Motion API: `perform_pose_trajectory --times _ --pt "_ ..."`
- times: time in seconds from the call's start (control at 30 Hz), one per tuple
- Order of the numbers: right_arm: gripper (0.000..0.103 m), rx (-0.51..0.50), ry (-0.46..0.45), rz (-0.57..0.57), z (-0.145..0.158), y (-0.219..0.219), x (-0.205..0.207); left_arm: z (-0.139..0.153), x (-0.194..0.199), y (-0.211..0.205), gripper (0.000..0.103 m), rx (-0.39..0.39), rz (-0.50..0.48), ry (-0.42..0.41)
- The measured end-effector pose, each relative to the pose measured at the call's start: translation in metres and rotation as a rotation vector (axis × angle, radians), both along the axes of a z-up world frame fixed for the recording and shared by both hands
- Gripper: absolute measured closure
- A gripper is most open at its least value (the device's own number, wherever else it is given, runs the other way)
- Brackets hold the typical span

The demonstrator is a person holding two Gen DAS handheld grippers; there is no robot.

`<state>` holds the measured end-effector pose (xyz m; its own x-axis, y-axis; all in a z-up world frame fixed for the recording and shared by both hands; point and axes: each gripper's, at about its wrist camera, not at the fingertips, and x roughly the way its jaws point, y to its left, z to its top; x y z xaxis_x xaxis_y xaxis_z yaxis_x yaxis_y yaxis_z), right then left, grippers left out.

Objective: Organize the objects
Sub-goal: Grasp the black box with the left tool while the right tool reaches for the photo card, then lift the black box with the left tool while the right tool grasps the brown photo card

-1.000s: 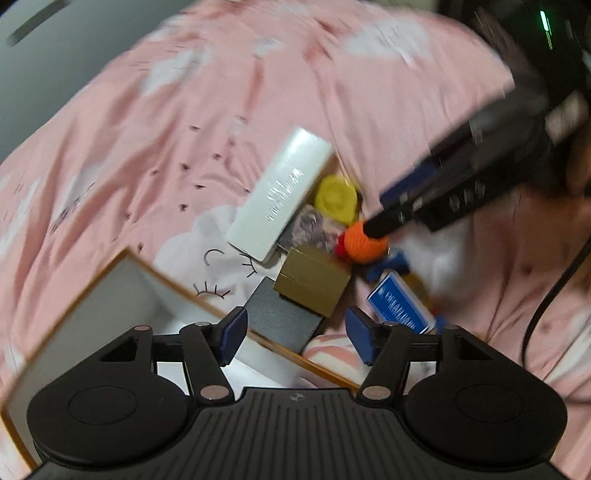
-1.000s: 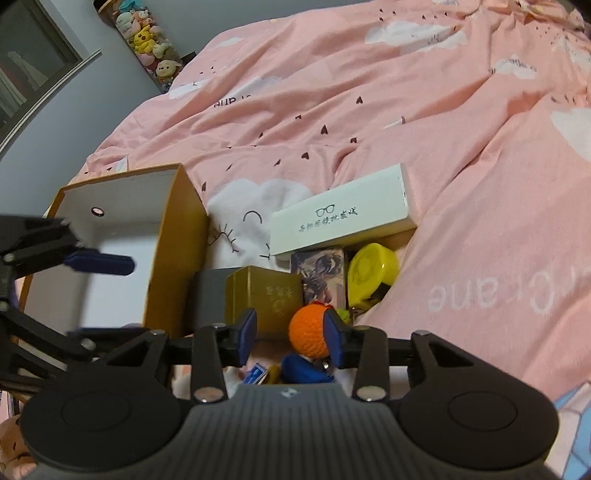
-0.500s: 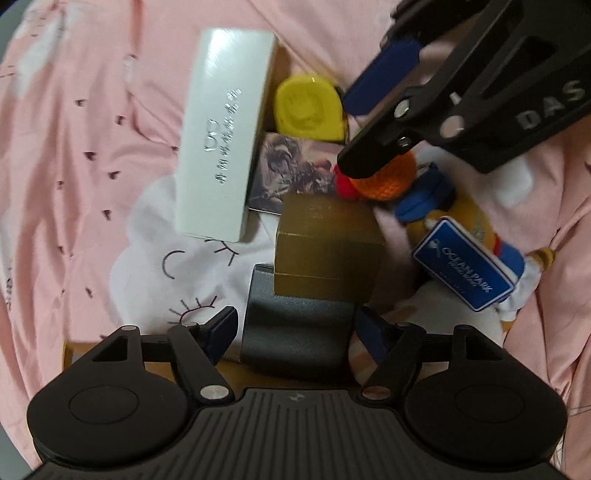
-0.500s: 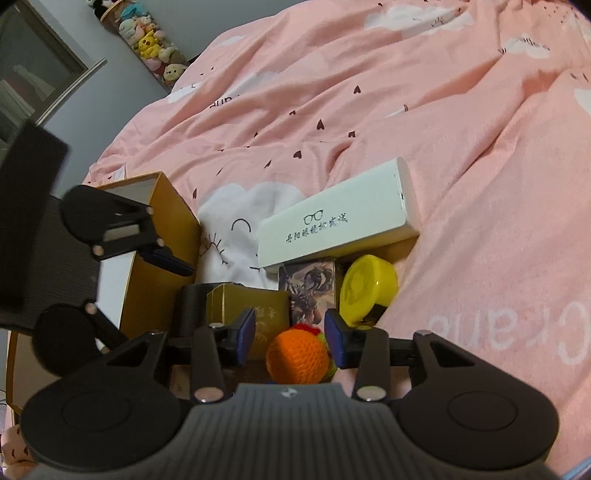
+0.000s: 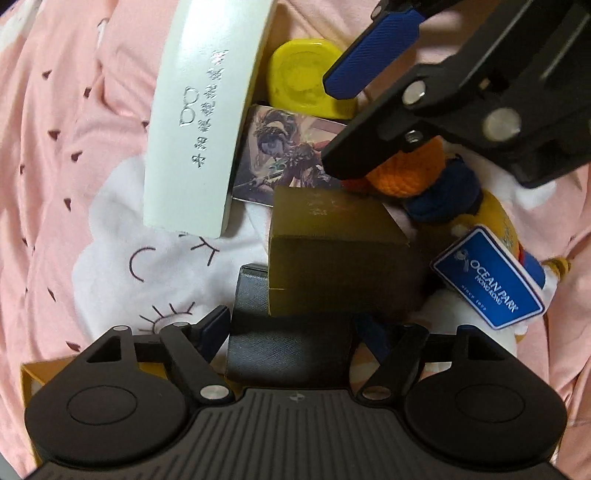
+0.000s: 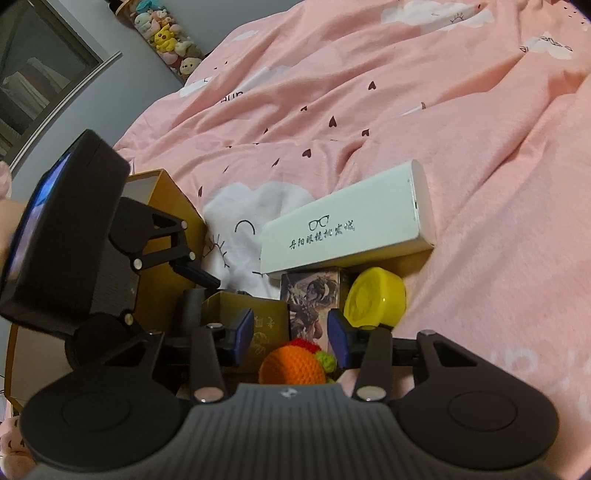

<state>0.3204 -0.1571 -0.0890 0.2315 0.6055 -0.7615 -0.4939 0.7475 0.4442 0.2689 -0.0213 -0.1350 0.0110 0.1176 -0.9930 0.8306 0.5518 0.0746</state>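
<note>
A pile of objects lies on a pink bedspread (image 6: 406, 92). My left gripper (image 5: 295, 328) is open, its fingers on either side of a dark grey box (image 5: 288, 343); a gold box (image 5: 340, 254) rests on that box's far end. My right gripper (image 6: 290, 338) is open above an orange crocheted ball (image 6: 291, 365), not closed on it. The right gripper (image 5: 369, 122) also shows in the left wrist view, and the left gripper (image 6: 195, 273) in the right wrist view. A white glasses case (image 6: 347, 229), a picture card box (image 6: 314, 306) and a yellow round tin (image 6: 376, 299) lie just beyond.
An open yellow cardboard box (image 6: 166, 206) with a white inside stands at the left of the pile. A plush toy with a blue Ocean Park tag (image 5: 487, 277) lies at the pile's right. Soft toys (image 6: 166, 33) line the far wall.
My left gripper has moved from over the open cardboard box down to the dark grey box. My right gripper has moved forward over the orange ball, staying open.
</note>
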Motion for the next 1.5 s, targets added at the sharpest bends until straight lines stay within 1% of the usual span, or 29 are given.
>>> perform_pose_trajectory --times 0.13,0.27,0.4,0.47,0.5,0.6,0.73,0.83,0.97,1.07,1.2,1.3,1.43,1.5 --pt "0.056 -0.033 -0.010 0.015 -0.003 0.007 0.006 0.011 -0.005 0.012 0.018 -0.042 0.053 -0.037" --pt "0.058 -0.070 -0.027 0.029 -0.003 0.011 0.012 0.031 -0.011 0.026 0.018 -0.114 0.113 -0.106" --pt "0.060 -0.093 -0.029 0.037 -0.003 0.013 0.019 0.051 -0.020 0.037 0.018 -0.170 0.154 -0.182" --pt "0.061 -0.100 -0.025 0.045 -0.003 0.015 0.021 0.064 -0.024 0.043 0.018 -0.208 0.180 -0.215" --pt "0.064 -0.106 -0.026 0.047 -0.003 0.016 0.023 0.071 -0.023 0.043 0.018 -0.226 0.195 -0.227" --pt "0.065 -0.145 -0.035 0.057 -0.003 0.022 0.028 0.088 -0.030 0.038 0.018 -0.286 0.243 -0.270" --pt "0.065 -0.176 0.001 0.109 -0.010 0.033 0.038 0.120 -0.036 0.047 0.018 -0.391 0.342 -0.337" --pt "0.065 -0.207 0.027 0.138 -0.015 0.042 0.043 0.136 -0.037 0.050 0.018 -0.462 0.411 -0.382" --pt "0.065 -0.280 0.033 0.161 -0.017 0.057 0.048 0.145 -0.033 0.059 0.018 -0.536 0.475 -0.440" --pt "0.060 -0.313 0.059 0.172 -0.022 0.066 0.054 0.156 -0.036 0.067 0.018 -0.577 0.509 -0.472" --pt "0.048 -0.320 0.107 0.165 -0.035 0.074 0.060 0.164 -0.041 0.080 0.018 -0.635 0.560 -0.500" --pt "0.043 -0.303 0.131 0.157 -0.040 0.074 0.063 0.164 -0.044 0.090 0.018 -0.662 0.588 -0.511" --pt "0.039 -0.255 0.159 0.148 -0.047 0.067 0.063 0.167 -0.055 0.102 0.018 -0.686 0.626 -0.515" --pt "0.036 -0.237 0.158 0.144 -0.047 0.066 0.061 0.169 -0.061 0.108 0.018 -0.693 0.651 -0.517"
